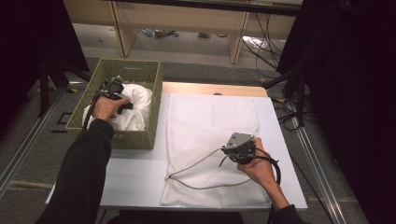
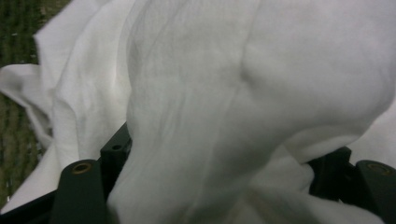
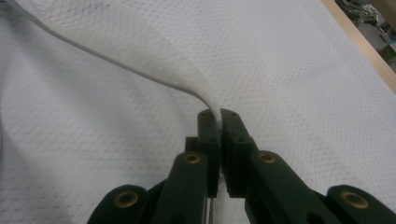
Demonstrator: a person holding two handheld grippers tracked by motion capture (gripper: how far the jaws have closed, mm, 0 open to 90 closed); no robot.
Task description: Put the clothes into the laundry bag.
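Note:
A white cloth (image 1: 140, 100) lies bunched in a woven green basket (image 1: 126, 70) at the table's left. My left gripper (image 1: 125, 105) reaches down into it. In the left gripper view its jaws stand wide apart, left gripper (image 2: 219, 154), with a thick fold of the white cloth (image 2: 233, 70) between them. A white mesh bag (image 1: 210, 116) lies flat on the table. My right gripper (image 1: 229, 156) sits on the bag's lower right part. In the right gripper view the right gripper (image 3: 218, 116) is shut on the lifted hem of the mesh bag (image 3: 280, 70).
The bag's grey drawstring cord (image 1: 191, 170) loops across its near end. The white table (image 1: 135, 172) has a wooden far edge (image 1: 210, 88). Basket wall (image 2: 14, 28) shows behind the cloth. Dark stands and cables flank the table on both sides.

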